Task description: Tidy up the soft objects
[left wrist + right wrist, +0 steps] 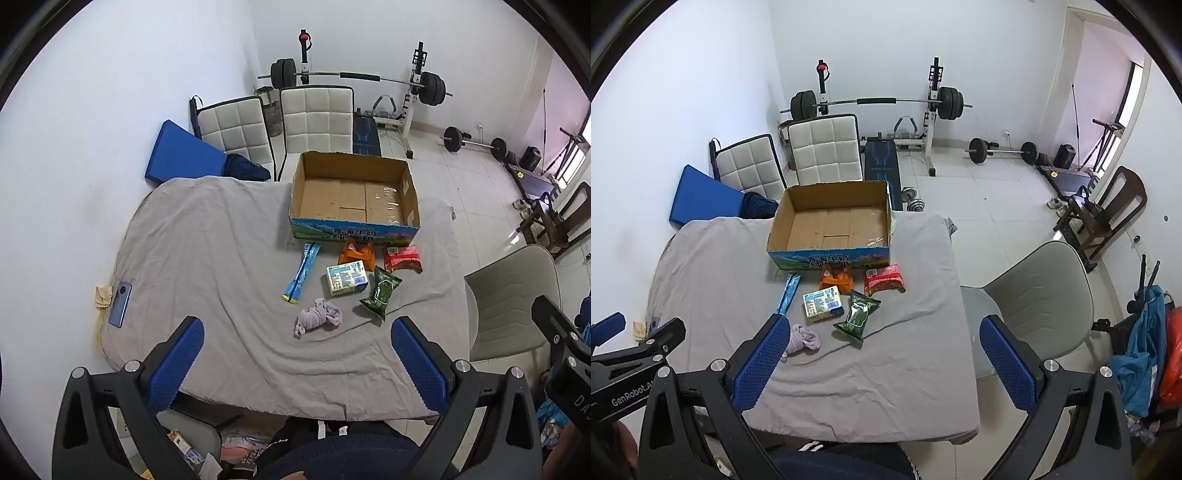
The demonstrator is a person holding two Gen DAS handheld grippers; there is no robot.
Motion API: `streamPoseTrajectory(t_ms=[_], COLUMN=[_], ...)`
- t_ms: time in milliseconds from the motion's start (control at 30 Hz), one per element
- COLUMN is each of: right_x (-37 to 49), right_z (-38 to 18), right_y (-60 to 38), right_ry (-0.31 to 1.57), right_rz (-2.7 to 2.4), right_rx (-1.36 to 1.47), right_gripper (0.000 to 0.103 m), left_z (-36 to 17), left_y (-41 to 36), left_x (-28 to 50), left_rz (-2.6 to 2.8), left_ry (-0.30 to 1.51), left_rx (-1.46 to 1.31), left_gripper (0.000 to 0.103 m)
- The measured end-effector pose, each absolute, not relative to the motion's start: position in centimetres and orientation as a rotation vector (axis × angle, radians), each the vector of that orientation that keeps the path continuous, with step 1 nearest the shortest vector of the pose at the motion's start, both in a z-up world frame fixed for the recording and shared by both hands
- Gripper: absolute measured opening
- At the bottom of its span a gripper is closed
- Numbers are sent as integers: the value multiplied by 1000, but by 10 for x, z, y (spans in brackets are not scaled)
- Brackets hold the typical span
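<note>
Table [207, 236] draped in wrinkled grey cloth, in a white-walled, tiled room. Open, empty box [354, 195] at the far side. Behind box: two padded chairs [314, 118], barbell rack [413, 88]. Grey chair [1038, 295] right of table. Phone [120, 304] far left of box, at table edge.

In front of box: blue stick pack [301, 273], orange packet [356, 253], red packet [402, 258], white pack [347, 282], green packet [380, 291], lilac cloth [319, 317] nearest.

Left claw [295, 354] spread wide, empty, raised above table, just short of cloth. Right claw [882, 354] equally wide, empty; cloth just beside its left finger [761, 362], partly hidden behind it.
</note>
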State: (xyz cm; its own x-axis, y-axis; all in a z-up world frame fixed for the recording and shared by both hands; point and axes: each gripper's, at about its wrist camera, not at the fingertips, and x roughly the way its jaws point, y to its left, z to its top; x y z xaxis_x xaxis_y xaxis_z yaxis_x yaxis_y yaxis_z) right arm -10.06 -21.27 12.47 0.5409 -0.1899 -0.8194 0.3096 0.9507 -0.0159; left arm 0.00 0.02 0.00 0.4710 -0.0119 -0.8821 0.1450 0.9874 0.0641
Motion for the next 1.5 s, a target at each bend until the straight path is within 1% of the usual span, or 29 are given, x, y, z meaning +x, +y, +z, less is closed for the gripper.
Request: streamPoseTrajectory(t_ms=[167,300,400,1500], right_x=[-99,-99,-100,-96], right_z=[125,126,126,133], right_y=[-215,-209,-206,-216], right_ry=[966,940,940,926], right_rz=[-307,-305,-307,-316], right_rx=[130,136,134,144], right_gripper=[103,103,103,103], left_z=[7,11,9,15], left_y=[6,9,-1,-11], left_x=[5,14,4,0], left_rz=[-102,-104,-93,-101], left_ry=[1078,1083,1066,1020], left_rx=[138,132,138,143], left_gripper=[103,103,103,103])
